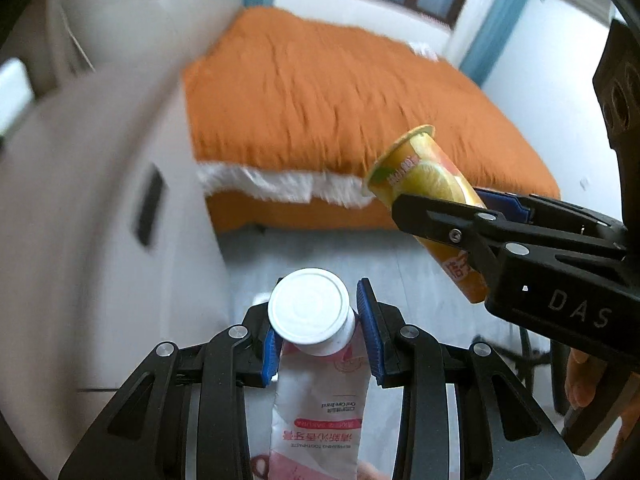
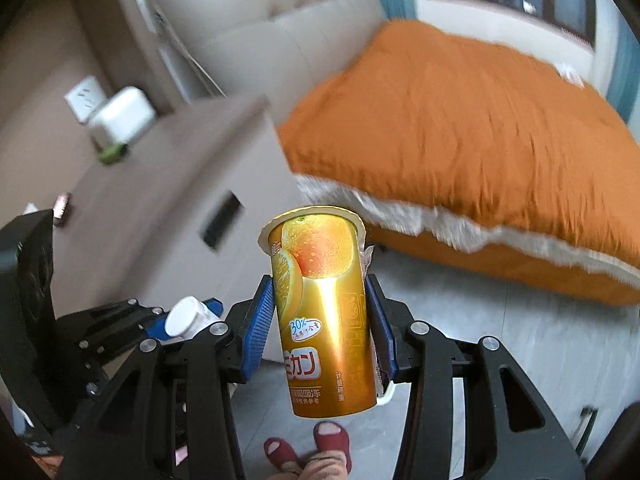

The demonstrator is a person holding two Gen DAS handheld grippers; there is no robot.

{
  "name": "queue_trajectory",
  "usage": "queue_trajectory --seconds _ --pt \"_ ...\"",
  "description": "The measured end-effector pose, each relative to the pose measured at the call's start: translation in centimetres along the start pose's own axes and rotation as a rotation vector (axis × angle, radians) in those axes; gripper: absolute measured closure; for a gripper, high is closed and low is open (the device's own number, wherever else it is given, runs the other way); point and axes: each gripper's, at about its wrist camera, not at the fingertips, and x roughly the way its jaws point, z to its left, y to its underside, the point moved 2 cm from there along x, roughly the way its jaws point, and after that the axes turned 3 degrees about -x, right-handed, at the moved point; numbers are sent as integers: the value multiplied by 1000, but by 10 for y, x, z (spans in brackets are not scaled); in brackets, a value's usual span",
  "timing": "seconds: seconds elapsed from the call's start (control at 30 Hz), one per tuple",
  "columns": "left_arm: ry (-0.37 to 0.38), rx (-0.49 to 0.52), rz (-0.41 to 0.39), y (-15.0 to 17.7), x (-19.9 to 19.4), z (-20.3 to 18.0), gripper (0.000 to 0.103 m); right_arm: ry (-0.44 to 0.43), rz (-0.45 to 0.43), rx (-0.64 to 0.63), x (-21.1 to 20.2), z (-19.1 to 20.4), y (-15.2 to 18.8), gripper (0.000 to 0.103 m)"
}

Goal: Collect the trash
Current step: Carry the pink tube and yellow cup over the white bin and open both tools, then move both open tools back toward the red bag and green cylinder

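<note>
The left gripper [image 1: 320, 332] pinches a soft, flattened toothpaste tube [image 1: 316, 396] just below its stiff cap. The right gripper [image 2: 320, 328] clamps mid-body a light, crushable orange drink cup [image 2: 324, 320], above the floor near the bed [image 2: 460, 128].

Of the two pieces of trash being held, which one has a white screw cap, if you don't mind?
The toothpaste tube in the left gripper; the orange cup in the right gripper has none.
</note>
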Motion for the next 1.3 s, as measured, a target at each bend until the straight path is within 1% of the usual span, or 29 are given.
queue_trajectory --seconds 0.1,0.2,0.33,0.37,0.5,0.53,0.57,0.6,0.63,0.67,0.73,0.83,1.0,1.13,1.2,1.3 --pt "13 -2 69 17 57 3 69 1 65 41 40 -22 23 56" --pt "29 -20 118 33 106 11 69 13 123 57 86 -39 45 56" --pt "40 -32 182 63 182 29 69 27 188 64 143 -58 76 56" --pt "45 -36 193 69 195 33 69 27 208 64 163 -64 86 56" --pt "41 -42 232 90 245 47 69 33 242 45 207 -71 108 56" --pt "43 -50 245 95 258 50 67 34 250 40 216 -72 113 56" --pt "45 -58 261 100 270 53 62 38 268 33 229 -74 120 54" --pt "41 -63 272 103 277 55 27 47 290 27 241 -75 126 35" --pt "24 -70 279 108 287 58 6 61 311 24 253 -78 135 8" --pt "10 -78 276 112 293 61 5 63 322 26 259 -79 139 4" --pt "-7 -92 299 121 306 66 5 77 354 33 273 -82 152 5" --pt "-21 -112 313 124 313 69 5 90 376 25 279 -81 160 5" --pt "-49 -91 317 122 303 64 5 94 391 20 277 -80 162 5" --pt "-53 -110 312 116 280 62 5 91 386 29 266 -77 155 5" --pt "-51 -122 306 113 268 61 5 89 376 31 255 -75 148 5" --pt "-45 -129 280 100 241 52 5 84 352 33 234 -69 136 5"
